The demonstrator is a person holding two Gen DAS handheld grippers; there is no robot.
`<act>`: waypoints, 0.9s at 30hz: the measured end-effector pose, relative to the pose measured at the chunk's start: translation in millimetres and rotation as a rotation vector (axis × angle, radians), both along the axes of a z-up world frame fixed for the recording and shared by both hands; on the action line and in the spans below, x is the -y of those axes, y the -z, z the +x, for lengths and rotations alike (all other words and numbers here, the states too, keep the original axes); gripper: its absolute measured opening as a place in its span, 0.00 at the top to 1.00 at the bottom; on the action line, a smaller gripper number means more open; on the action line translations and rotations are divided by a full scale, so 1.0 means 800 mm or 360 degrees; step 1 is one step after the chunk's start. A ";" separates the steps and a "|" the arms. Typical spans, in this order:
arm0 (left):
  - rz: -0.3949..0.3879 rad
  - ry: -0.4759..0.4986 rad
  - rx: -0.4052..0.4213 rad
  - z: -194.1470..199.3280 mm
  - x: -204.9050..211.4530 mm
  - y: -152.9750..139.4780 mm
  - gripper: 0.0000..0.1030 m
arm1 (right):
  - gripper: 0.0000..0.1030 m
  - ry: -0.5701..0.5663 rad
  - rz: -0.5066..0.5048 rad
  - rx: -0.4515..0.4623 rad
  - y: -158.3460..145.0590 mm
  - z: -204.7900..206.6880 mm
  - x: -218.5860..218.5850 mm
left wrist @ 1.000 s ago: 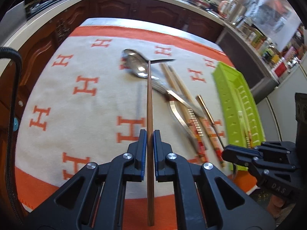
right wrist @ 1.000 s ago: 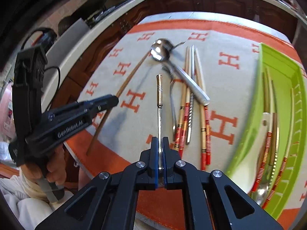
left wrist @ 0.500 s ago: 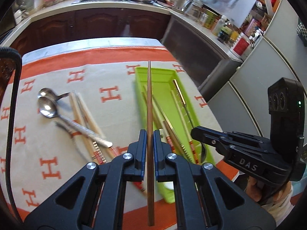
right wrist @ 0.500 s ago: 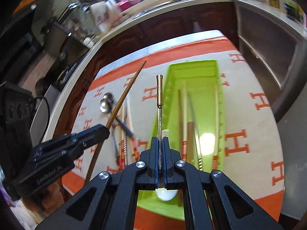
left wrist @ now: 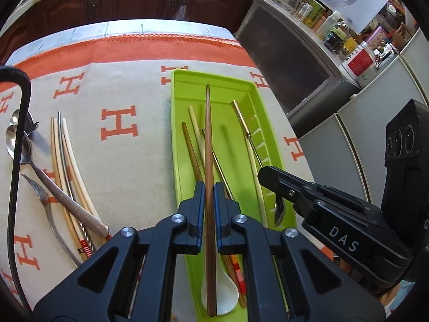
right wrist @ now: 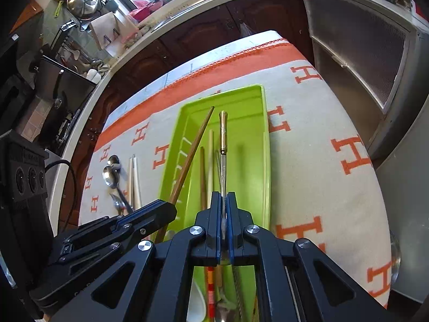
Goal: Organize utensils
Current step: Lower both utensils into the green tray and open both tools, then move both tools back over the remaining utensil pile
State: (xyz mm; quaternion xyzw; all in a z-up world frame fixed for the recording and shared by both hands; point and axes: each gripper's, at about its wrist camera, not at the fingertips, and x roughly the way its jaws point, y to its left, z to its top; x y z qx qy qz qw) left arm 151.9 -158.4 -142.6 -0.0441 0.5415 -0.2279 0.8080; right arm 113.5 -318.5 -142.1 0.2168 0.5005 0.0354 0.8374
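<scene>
Both grippers held utensils over the green tray.

Left view: the left gripper was clamped on a brown chopstick above the green tray.
Right view: the right gripper was clamped on a gold-tipped spoon. Next, I think, both should lower and let go.
</scene>
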 end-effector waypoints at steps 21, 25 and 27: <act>0.0019 0.0029 -0.0084 -0.036 -0.053 -0.022 0.86 | 0.69 0.0054 0.0001 0.0053 -0.021 -0.035 -0.010; 0.0043 -0.0006 -0.0022 -0.060 -0.082 -0.039 0.79 | 0.67 0.0018 -0.0023 0.0073 -0.028 -0.061 -0.024; 0.0053 -0.0032 0.0016 -0.072 -0.099 -0.048 0.75 | 0.66 -0.0014 -0.0028 0.0077 -0.031 -0.076 -0.035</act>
